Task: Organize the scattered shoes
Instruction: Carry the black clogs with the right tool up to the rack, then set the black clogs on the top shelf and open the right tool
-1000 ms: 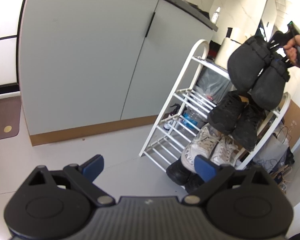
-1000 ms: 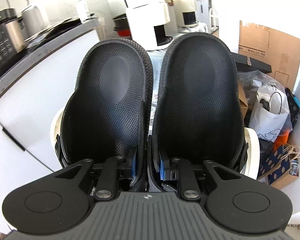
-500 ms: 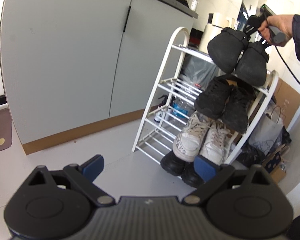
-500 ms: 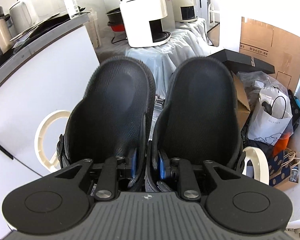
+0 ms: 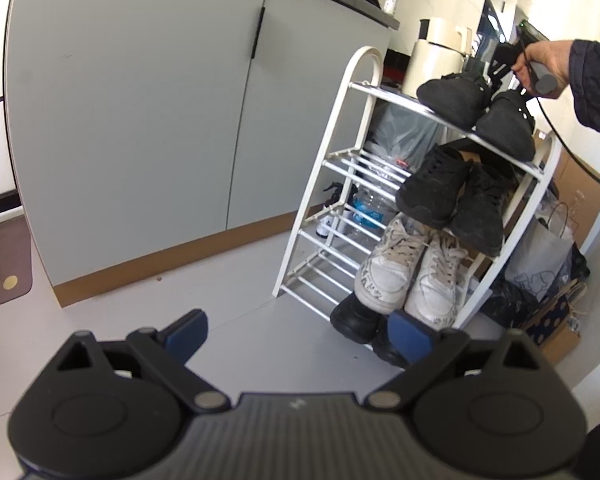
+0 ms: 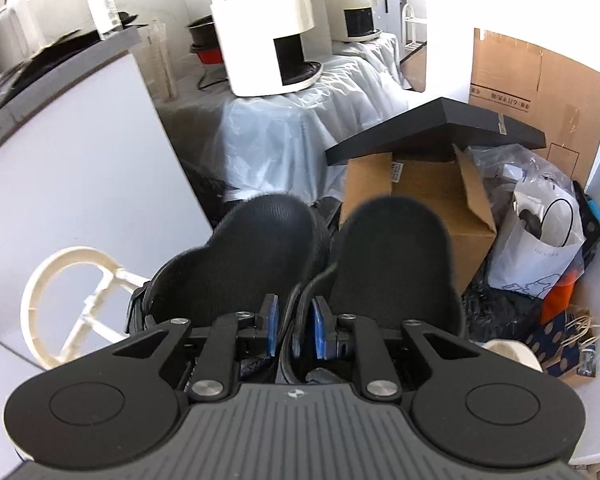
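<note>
My right gripper (image 6: 294, 326) is shut on the inner heel edges of a pair of black slip-on shoes (image 6: 260, 264), held side by side. In the left wrist view the pair (image 5: 476, 112) rests on the top shelf of the white shoe rack (image 5: 360, 76), with the right gripper (image 5: 504, 68) behind it. Lower shelves hold black sneakers (image 5: 452, 196), white sneakers (image 5: 404, 276) and black shoes (image 5: 356, 318) at the bottom. My left gripper (image 5: 296, 330) is open and empty, low over the floor in front of the rack.
Grey cabinet doors (image 5: 140, 120) stand left of the rack. Behind it are a cardboard box (image 6: 416, 200), a white paper bag (image 6: 536, 256), plastic-covered appliances (image 6: 268, 40) and clutter. The rack's side loop (image 6: 60, 292) shows at the right gripper's left.
My right gripper has lowered the black slip-on pair from the air onto the rack's top shelf. The left gripper has drawn back and stays open.
</note>
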The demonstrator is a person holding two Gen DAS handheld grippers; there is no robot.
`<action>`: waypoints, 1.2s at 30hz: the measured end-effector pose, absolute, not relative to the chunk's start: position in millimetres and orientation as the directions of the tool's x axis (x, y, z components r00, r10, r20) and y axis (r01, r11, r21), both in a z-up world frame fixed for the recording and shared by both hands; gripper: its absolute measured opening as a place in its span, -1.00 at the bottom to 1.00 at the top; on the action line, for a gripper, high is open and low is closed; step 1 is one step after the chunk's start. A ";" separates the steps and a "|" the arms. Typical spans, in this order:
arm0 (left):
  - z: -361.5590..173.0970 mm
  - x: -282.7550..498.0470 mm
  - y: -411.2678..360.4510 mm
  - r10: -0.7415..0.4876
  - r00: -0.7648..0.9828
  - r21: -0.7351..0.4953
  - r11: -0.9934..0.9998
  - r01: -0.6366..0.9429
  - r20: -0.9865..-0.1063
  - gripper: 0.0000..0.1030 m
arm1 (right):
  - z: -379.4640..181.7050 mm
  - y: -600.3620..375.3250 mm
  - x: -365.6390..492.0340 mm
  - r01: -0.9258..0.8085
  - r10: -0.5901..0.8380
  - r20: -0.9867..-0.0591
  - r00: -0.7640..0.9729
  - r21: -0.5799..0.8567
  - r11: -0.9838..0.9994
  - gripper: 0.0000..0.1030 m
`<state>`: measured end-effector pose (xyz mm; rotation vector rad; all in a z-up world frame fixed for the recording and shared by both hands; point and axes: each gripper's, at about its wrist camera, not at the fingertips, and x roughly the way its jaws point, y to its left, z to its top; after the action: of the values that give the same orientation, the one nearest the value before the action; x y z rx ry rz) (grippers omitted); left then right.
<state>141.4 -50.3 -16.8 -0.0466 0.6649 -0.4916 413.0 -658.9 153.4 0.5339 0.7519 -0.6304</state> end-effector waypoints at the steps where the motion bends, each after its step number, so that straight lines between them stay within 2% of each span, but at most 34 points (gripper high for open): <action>1: -17.3 142.1 -51.0 -0.451 0.676 -0.194 0.885 0.423 -0.583 0.91 | 150.9 -662.3 413.1 0.690 -0.333 -0.754 0.566 0.213 0.692 -0.81; 2: -17.9 142.8 -51.7 -0.450 0.674 -0.193 0.885 0.424 -0.585 0.91 | 148.5 -665.7 413.2 0.693 -0.341 -0.751 0.566 0.209 0.690 -0.80; 4: -18.6 143.5 -53.5 -0.451 0.672 -0.191 0.884 0.427 -0.587 0.91 | 144.1 -674.1 409.9 0.669 -0.292 -0.730 0.619 0.295 0.682 -0.70; 6: -19.2 143.1 -57.2 -0.455 0.668 -0.186 0.881 0.436 -0.589 0.91 | 141.6 -679.3 402.6 0.673 -0.278 -0.708 0.649 0.364 0.644 -0.40; 7: -19.2 142.5 -59.1 -0.457 0.666 -0.183 0.879 0.441 -0.589 0.91 | 141.3 -680.0 400.8 0.670 -0.274 -0.703 0.656 0.375 0.640 -0.18; 12: -15.6 135.8 -64.7 -0.478 0.666 -0.185 0.867 0.463 -0.573 0.91 | 153.7 -676.5 385.9 0.648 -0.267 -0.680 0.683 0.396 0.651 -0.04; 23: 0.8 116.1 -59.9 -0.516 0.669 -0.206 0.848 0.489 -0.536 0.91 | 206.9 -643.1 326.6 0.590 -0.251 -0.622 0.742 0.428 0.684 0.61; 31: 2.9 94.2 -57.8 -0.521 0.662 -0.180 0.839 0.514 -0.539 0.91 | 221.2 -615.4 267.3 0.565 -0.229 -0.620 0.750 0.422 0.709 0.71; 36: 11.8 85.7 -51.3 -0.525 0.675 -0.206 0.843 0.497 -0.518 0.91 | 223.3 -603.8 233.0 0.549 -0.214 -0.619 0.755 0.420 0.723 0.76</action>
<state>85.7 -51.3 11.8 -0.0497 0.5981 -0.5748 233.0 -603.8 223.3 0.6320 0.5732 -0.4474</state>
